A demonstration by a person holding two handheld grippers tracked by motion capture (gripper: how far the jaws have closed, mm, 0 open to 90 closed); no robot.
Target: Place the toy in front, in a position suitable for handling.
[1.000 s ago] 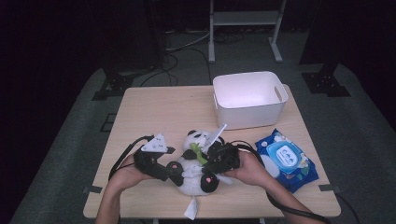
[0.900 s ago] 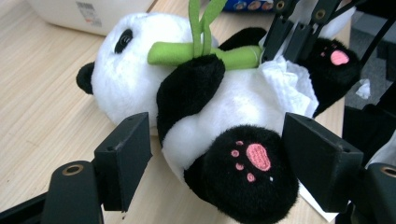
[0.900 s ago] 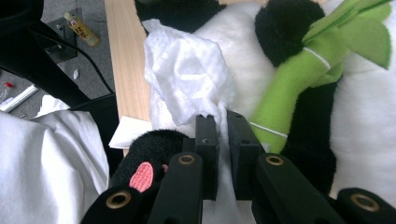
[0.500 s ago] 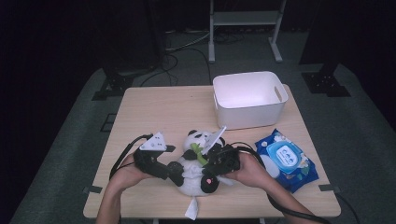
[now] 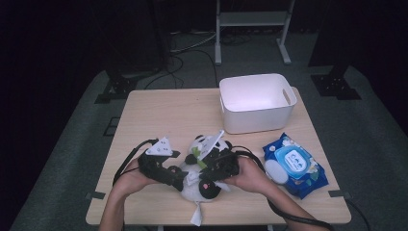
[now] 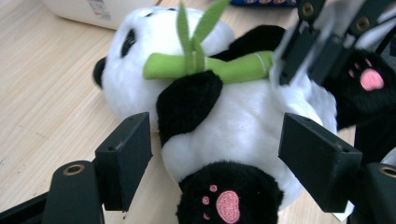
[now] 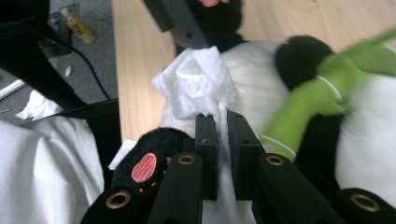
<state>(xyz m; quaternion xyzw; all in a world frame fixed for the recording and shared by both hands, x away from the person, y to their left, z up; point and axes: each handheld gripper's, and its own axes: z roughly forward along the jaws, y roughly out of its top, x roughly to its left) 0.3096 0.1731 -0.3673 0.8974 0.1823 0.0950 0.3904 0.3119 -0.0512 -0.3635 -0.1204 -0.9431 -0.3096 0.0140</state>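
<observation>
A black-and-white panda plush lies on its back near the table's front edge, hugging a green bamboo stalk. My left gripper comes in from the left. In the left gripper view its jaws sit on either side of the panda's lower belly, closed against the fur. My right gripper reaches in from the right, shut on a crumpled white wipe. The wipe rests against the panda's white belly just beyond my right gripper's fingertips.
A white plastic bin stands at the back right of the wooden table. A blue packet of wet wipes lies to the right of my right hand. Another white wipe hangs over the front edge.
</observation>
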